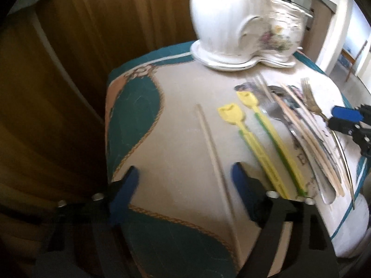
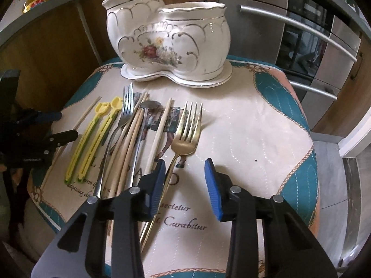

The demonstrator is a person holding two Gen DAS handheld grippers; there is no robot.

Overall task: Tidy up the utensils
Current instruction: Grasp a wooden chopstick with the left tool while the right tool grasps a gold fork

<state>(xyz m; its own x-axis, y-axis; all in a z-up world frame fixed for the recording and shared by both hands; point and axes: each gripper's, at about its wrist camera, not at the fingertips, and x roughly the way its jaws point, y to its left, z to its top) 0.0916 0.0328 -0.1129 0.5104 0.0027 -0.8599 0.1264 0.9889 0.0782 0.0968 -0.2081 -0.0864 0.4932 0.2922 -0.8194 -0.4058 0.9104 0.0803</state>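
Note:
A white two-pot ceramic holder (image 2: 169, 46) with a flower print stands at the back of the cloth-covered table (image 2: 243, 125); it also shows in the left wrist view (image 1: 243, 23). Utensils lie in a row: a gold fork (image 2: 185, 136), wooden chopsticks (image 2: 132, 139), a silver fork (image 2: 127, 108), a spoon (image 2: 149, 106), two yellow picks (image 2: 92, 139). My right gripper (image 2: 185, 178) is open, just above the gold fork's handle. My left gripper (image 1: 183, 180) is open over a lone chopstick (image 1: 213, 153), beside the yellow picks (image 1: 259, 139).
Wooden cabinets (image 1: 81, 46) stand behind and left of the table. A steel oven front with bar handles (image 2: 301, 34) is at the right. The cloth's right half (image 2: 255, 139) holds no utensils. The table edge drops off near both grippers.

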